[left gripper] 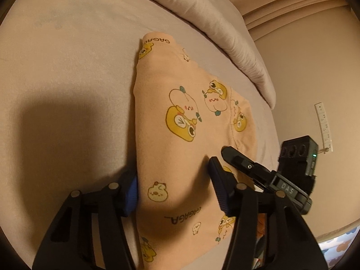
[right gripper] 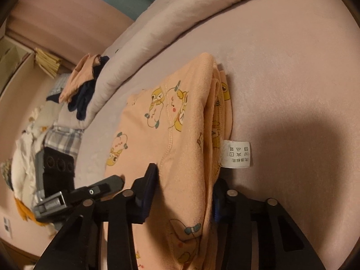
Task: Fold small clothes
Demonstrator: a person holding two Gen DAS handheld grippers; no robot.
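1. Left wrist view: the left hand-held gripper (left gripper: 174, 185) has its fingers spread either side of a peach printed garment (left gripper: 180, 121) lying on the bed (left gripper: 67, 56); cloth fills the gap between the blue pads, so it appears to be pinching the near edge, though how firmly I cannot tell.
2. Right wrist view: the right hand-held gripper (right gripper: 182, 196) straddles the same garment (right gripper: 175, 121) at its layered edge, fingers apart with the stacked folds between them; a white care label (right gripper: 236, 154) sticks out beside the layers.
3. Progress, as a judgement: the garment already lies doubled over into several layers, so folding is well along; a final fold or squaring-up seems left.
4. Beyond it, a pile of other clothes (right gripper: 56, 123) sits at the bed's edge, apparently unfolded; a rolled duvet (left gripper: 213, 22) borders the work area.
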